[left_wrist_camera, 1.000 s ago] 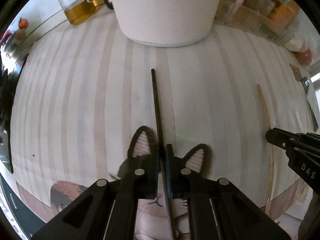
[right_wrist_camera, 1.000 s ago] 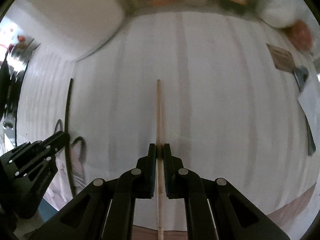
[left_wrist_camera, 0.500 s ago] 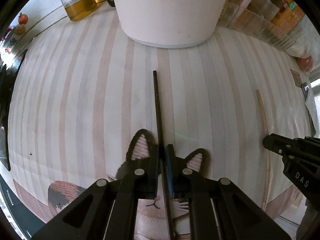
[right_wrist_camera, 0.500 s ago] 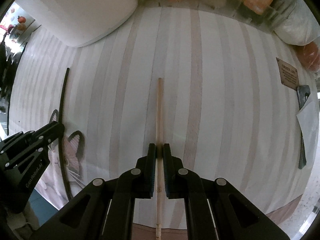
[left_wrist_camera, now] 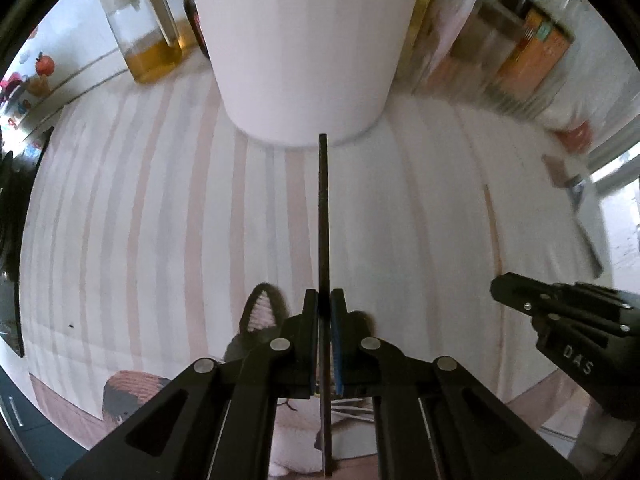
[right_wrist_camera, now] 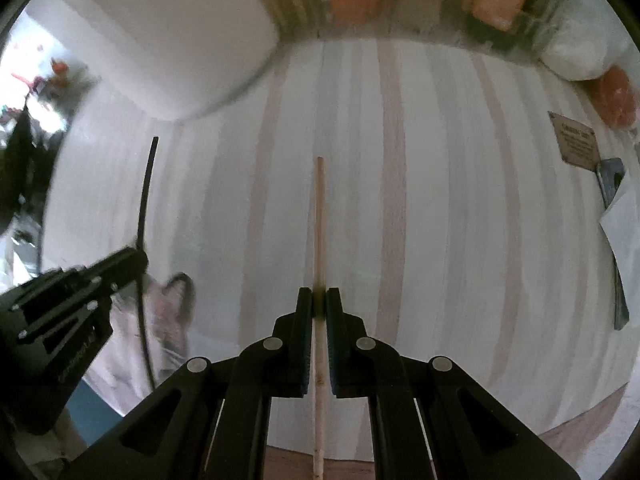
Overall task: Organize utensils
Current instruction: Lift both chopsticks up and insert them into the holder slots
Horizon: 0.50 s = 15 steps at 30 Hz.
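My left gripper point(left_wrist_camera: 324, 300) is shut on a thin black chopstick point(left_wrist_camera: 323, 216) and holds it above the striped cloth. Its far tip points at the base of a tall white container point(left_wrist_camera: 304, 48). My right gripper point(right_wrist_camera: 319, 298) is shut on a pale wooden chopstick point(right_wrist_camera: 319, 216), which points straight ahead over the cloth. The black chopstick point(right_wrist_camera: 145, 192) and the left gripper also show at the left of the right wrist view. The right gripper point(left_wrist_camera: 560, 312) and the wooden chopstick point(left_wrist_camera: 494, 232) show at the right of the left wrist view.
A striped tablecloth point(left_wrist_camera: 160, 220) with a cat print point(left_wrist_camera: 260, 320) covers the table. A glass oil jar point(left_wrist_camera: 148, 40) stands left of the container. Jars and orange boxes point(left_wrist_camera: 528, 52) line the back right. A small card point(right_wrist_camera: 576, 144) and a dark utensil point(right_wrist_camera: 616, 272) lie at the right.
Both grippers have lifted and tilted up with their chopsticks. The white container now looms closer in the left wrist view, and the black chopstick's tip reaches its base.
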{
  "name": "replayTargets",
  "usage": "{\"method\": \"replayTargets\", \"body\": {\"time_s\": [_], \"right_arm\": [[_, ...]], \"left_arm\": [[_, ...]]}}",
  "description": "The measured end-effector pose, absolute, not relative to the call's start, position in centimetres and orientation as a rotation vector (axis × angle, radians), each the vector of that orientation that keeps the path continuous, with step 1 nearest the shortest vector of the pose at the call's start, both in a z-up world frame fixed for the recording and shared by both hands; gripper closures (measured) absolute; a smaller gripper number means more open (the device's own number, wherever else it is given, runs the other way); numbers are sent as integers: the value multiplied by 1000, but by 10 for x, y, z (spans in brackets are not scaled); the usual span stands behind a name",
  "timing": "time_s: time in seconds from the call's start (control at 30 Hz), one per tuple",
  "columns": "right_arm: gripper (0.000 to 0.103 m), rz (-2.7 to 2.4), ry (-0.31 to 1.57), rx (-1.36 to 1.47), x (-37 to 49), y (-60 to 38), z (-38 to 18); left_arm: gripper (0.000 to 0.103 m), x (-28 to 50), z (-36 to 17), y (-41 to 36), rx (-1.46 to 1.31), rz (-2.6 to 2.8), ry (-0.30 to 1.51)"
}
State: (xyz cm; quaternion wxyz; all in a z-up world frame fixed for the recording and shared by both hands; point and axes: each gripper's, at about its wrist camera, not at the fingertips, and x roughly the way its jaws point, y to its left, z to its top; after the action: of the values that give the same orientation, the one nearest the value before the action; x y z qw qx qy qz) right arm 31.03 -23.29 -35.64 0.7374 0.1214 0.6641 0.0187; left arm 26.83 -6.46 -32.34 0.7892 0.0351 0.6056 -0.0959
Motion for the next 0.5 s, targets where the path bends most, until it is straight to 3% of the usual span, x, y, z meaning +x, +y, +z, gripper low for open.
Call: {"method": "replayTargets", "body": {"time_s": [0.5], "right_arm": [[97,119,1147,401,320,-244,-245]], "left_arm": [[100,280,-187,-63,-26,-276,1009]]}}
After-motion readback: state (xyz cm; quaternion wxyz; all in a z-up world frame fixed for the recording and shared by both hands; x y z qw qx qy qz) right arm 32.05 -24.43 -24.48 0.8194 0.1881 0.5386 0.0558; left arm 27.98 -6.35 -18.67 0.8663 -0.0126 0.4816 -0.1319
